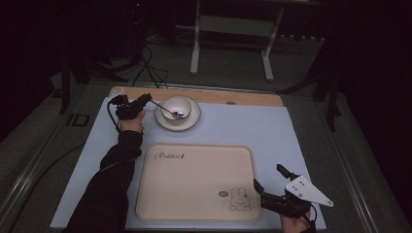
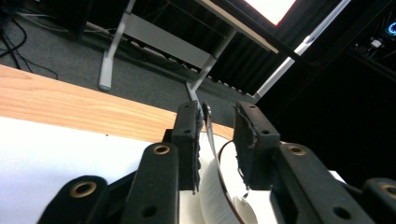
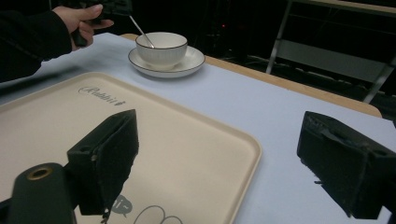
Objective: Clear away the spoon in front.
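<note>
A white bowl (image 1: pixel 182 103) stands on a saucer (image 1: pixel 194 119) at the back of the white mat, with a metal spoon (image 1: pixel 167 110) leaning in it. My left gripper (image 1: pixel 147 99) is just left of the bowl. In the left gripper view its jaws stand apart around the spoon handle (image 2: pixel 208 126), which lies against the left pad with a clear gap to the other. The bowl's wall (image 2: pixel 212 196) curves below the jaws. My right gripper (image 1: pixel 268 175) is open wide with nothing in it, over the front right corner of a beige tray (image 1: pixel 194 184).
The tray (image 3: pixel 187 154) bears a rabbit drawing and lies bare in the mat's middle. Beyond the bowl (image 3: pixel 161 49) runs the table's wooden back edge (image 1: pixel 243 97). A metal table frame (image 1: pixel 233 29) stands on the floor behind. Cables lie at the back left.
</note>
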The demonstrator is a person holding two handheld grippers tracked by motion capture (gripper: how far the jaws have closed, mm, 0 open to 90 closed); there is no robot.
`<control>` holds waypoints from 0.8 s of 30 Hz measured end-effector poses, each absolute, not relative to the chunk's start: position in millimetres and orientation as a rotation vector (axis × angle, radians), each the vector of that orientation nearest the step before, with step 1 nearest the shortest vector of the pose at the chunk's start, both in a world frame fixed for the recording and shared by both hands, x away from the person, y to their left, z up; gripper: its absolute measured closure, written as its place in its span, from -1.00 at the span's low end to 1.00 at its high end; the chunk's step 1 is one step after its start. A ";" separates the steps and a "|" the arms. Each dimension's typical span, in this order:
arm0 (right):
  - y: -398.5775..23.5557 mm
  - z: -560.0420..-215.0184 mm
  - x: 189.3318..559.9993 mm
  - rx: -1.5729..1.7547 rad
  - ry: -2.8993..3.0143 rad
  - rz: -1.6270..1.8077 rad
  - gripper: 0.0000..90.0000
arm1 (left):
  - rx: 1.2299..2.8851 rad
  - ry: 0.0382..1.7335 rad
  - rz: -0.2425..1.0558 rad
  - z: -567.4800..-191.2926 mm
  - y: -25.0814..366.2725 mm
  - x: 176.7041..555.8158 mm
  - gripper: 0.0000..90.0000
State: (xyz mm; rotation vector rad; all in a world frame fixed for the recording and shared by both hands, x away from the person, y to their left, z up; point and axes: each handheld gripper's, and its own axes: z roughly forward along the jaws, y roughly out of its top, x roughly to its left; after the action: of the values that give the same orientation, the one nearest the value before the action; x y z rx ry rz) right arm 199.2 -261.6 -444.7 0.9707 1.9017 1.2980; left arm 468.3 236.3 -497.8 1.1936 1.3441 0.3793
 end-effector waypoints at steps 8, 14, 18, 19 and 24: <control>-261.9 -445.0 199.6 0.971 1.905 1.297 -0.72 | 1.186 1.376 0.415 -495.9 233.3 469.6 0.92; -261.9 -445.1 199.9 0.973 1.907 1.297 -0.72 | 1.172 1.354 0.410 -489.6 229.9 468.7 0.98; -261.8 -444.8 199.4 0.967 1.903 1.298 -0.72 | 1.180 1.336 0.399 -483.1 226.5 468.9 1.00; -261.9 -444.7 199.3 0.967 1.902 1.299 -0.72 | 1.192 1.331 0.406 -481.0 225.6 468.7 1.00; -261.9 -444.7 199.4 0.965 1.902 1.298 -0.72 | 1.217 1.311 0.418 -469.9 224.2 466.1 1.00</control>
State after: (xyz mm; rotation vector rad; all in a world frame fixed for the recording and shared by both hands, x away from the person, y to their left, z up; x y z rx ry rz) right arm 199.4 -261.9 -444.7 0.9646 1.9022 1.2980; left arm 466.1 224.2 -469.9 1.2171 1.3113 0.4180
